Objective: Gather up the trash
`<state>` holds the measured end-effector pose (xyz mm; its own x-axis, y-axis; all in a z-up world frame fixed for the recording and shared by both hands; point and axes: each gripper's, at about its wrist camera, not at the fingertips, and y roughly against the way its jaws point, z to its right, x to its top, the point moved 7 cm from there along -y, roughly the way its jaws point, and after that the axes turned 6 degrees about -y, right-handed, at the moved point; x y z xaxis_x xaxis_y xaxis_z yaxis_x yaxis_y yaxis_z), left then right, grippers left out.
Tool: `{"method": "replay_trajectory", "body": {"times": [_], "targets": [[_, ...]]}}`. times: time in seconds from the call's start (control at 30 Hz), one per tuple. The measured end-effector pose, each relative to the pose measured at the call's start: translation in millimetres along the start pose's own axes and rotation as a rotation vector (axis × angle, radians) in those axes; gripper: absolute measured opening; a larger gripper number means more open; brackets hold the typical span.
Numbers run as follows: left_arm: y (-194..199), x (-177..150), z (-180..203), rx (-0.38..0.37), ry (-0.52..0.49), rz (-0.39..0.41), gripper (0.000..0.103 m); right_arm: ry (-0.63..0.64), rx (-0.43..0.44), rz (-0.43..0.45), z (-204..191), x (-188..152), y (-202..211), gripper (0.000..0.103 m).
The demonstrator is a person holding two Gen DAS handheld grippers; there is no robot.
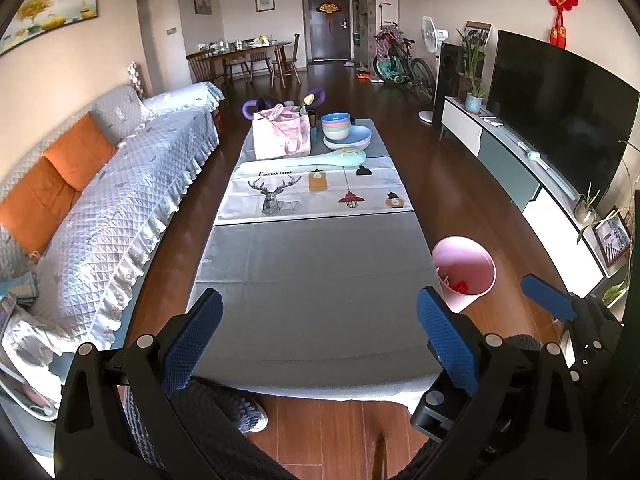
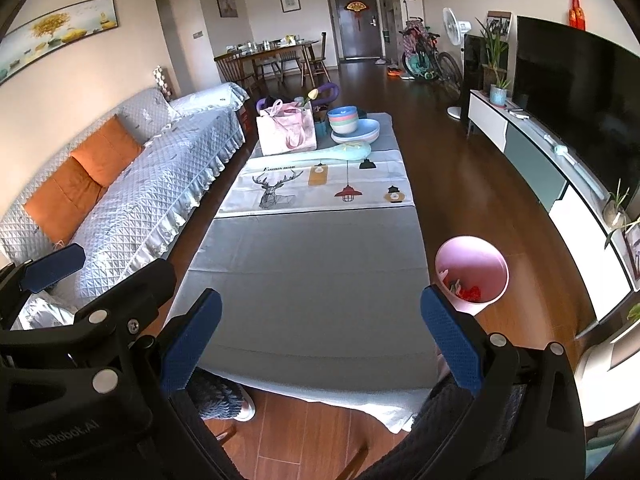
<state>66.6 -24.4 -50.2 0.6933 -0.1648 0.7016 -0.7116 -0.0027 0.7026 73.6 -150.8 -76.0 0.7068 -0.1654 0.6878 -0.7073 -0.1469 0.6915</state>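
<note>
Here both tools hover side by side above the near end of the bench [image 1: 312, 280], level and pointing along it. The left tool [image 1: 320, 344] and right tool [image 2: 320, 344] each have fingers spread wide, holding nothing. The pink bin [image 2: 472, 268] stands on the floor beside the bench's right edge, scraps inside. The bench's cloth [image 2: 320, 188] reads "FASHION HOME"; the left tool's body reads "GenRobot.AI".

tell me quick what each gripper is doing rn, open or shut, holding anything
left gripper: open, holding nothing
right gripper: open, holding nothing
</note>
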Motion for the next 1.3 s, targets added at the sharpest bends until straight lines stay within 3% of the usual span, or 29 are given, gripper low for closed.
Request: {"method": "replay_trajectory", "body": {"times": [1.3], "targets": [[4.6, 1.0, 3.9, 0.010, -0.041, -0.004, 0.095, -0.026, 0.023, 0.000, 3.7, -1.9, 5.3, 0.098]]}}
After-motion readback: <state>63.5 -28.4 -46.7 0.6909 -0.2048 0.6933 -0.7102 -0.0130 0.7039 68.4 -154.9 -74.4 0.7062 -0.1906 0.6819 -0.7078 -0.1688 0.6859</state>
